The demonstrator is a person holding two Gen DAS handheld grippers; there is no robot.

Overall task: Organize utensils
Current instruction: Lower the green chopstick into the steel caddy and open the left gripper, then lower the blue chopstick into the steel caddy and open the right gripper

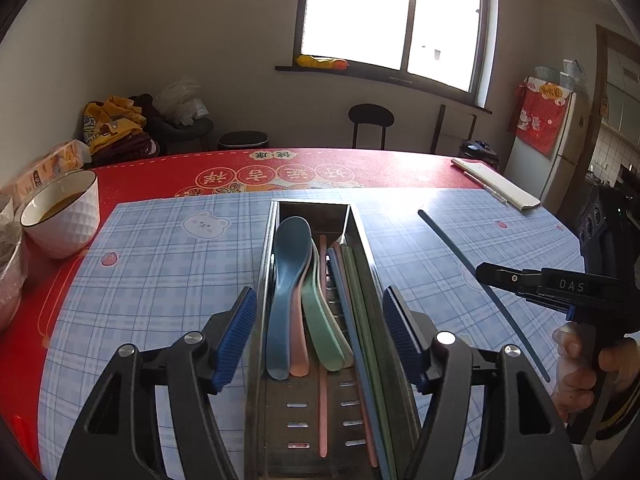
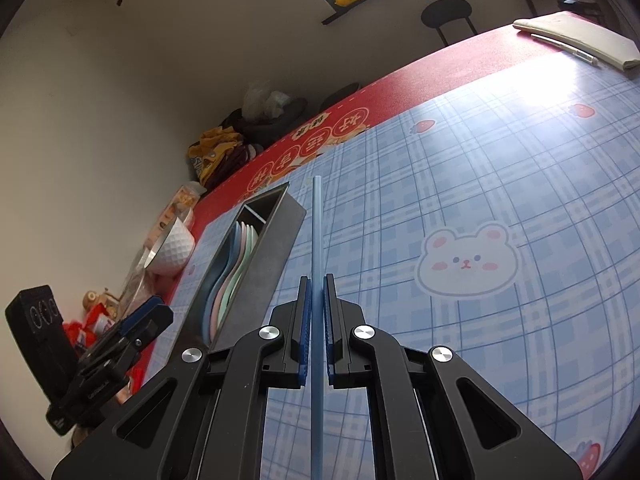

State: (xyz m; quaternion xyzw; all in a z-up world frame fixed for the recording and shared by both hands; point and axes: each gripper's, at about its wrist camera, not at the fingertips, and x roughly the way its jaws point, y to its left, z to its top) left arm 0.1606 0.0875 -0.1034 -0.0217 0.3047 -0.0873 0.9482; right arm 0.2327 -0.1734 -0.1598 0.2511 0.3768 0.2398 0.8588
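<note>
A long metal utensil tray point(image 1: 262, 264) lies on the blue plaid mat. It holds a blue spoon point(image 1: 288, 272), a pink spoon and a green spoon point(image 1: 320, 320), with pink, blue and green chopsticks beside them. My left gripper point(image 1: 319, 300) is open, one blue pad on each side of the tray's near half, and nothing is pressed between the pads. To the right of the tray, my right gripper point(image 2: 317, 280) is shut on a single blue chopstick point(image 2: 317, 220), which points away over the mat. The left wrist view shows the same chopstick point(image 1: 452, 248) slanting across the mat.
A white bowl point(image 1: 64, 216) with brownish liquid stands at the left on the red tablecloth point(image 1: 160, 176), next to snack packets. A notebook with a pen point(image 1: 496, 184) lies at the far right. A person's hand point(image 1: 576, 372) holds the right gripper's handle.
</note>
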